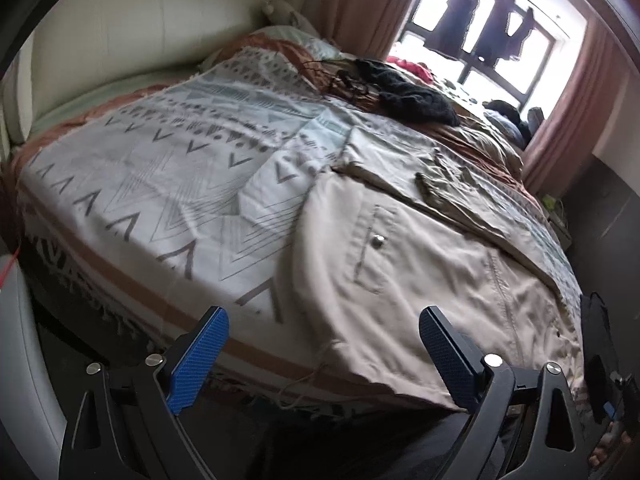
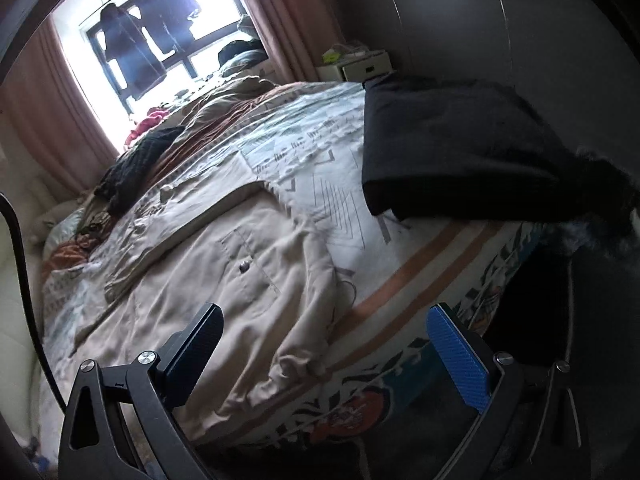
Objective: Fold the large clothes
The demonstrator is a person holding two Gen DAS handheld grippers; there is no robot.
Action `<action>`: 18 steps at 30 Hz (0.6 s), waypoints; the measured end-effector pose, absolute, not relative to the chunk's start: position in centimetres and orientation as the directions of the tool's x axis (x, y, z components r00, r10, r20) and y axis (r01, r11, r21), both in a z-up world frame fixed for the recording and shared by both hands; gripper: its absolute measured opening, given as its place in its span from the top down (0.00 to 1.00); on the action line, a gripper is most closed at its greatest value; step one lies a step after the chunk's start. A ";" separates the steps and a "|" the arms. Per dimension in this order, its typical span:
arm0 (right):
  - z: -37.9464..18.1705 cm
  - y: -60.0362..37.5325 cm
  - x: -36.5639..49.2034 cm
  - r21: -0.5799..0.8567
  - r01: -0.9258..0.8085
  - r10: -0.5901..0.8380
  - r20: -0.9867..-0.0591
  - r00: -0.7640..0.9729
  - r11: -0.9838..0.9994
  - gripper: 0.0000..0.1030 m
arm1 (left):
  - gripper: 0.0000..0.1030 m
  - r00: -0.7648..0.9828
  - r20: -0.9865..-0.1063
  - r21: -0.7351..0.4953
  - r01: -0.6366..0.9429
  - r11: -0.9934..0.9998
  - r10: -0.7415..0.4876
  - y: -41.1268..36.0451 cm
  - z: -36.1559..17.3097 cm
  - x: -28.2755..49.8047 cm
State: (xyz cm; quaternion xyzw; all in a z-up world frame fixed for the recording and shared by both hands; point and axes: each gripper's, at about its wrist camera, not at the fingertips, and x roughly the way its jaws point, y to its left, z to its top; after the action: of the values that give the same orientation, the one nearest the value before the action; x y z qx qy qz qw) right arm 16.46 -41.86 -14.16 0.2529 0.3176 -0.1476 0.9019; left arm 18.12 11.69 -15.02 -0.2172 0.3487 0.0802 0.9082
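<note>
Lying flat on bed (image 1: 132,184), beige coat (image 1: 420,280) hem toward open tools.

Beige jacket (image 1: 420,280): matt creased cloth, shiny metal snap (image 1: 377,242). Tongs pads (image 1: 196,360): textured blue.
</note>
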 end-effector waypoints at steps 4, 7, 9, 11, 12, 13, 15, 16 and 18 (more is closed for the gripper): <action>-16.4 -43.9 16.4 0.481 0.405 -0.010 -0.634 0.773 0.777 0.01 | 0.31 0.715 -0.692 -0.417 -0.285 0.863 -0.098 12.9 -17.0 18.8; -17.8 -45.0 16.5 0.518 0.399 0.028 -0.636 0.771 0.756 0.12 | 0.35 0.704 -0.701 -0.439 -0.294 0.849 -0.118 13.3 -18.2 19.2; -18.9 -45.7 16.9 0.548 0.402 0.065 -0.645 0.761 0.734 0.25 | 0.38 0.692 -0.709 -0.454 -0.303 0.838 -0.134 13.6 -19.0 19.7; -19.9 -46.2 17.1 0.582 0.390 0.107 -0.640 0.761 0.713 0.31 | 0.43 0.680 -0.716 -0.476 -0.314 0.821 -0.155 13.9 -19.8 20.1; -20.2 -46.3 17.3 0.591 0.380 0.121 -0.635 0.763 0.711 0.33 | 0.46 0.673 -0.719 -0.494 -0.318 0.809 -0.174 14.1 -20.3 20.4; -20.5 -46.2 17.5 0.602 0.367 0.139 -0.630 0.764 0.709 0.36 | 0.47 0.669 -0.720 -0.503 -0.320 0.803 -0.184 14.1 -20.6 20.7; -21.1 -46.1 18.2 0.631 0.336 0.183 -0.613 0.768 0.700 0.39 | 0.47 0.662 -0.722 -0.515 -0.321 0.795 -0.201 14.2 -21.0 21.1; -21.3 -45.9 18.5 0.643 0.326 0.201 -0.606 0.769 0.693 0.39 | 0.47 0.660 -0.722 -0.522 -0.321 0.791 -0.209 14.2 -21.2 21.4; -21.8 -45.6 19.2 0.670 0.302 0.242 -0.592 0.769 0.678 0.39 | 0.47 0.659 -0.719 -0.534 -0.320 0.783 -0.221 14.3 -21.5 21.8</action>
State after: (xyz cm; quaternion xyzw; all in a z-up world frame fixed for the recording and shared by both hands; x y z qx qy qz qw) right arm 19.23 -45.58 -21.85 0.4007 0.3396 -0.0178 0.8508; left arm 21.77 14.33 -21.46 -0.3283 0.4120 0.0294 0.8495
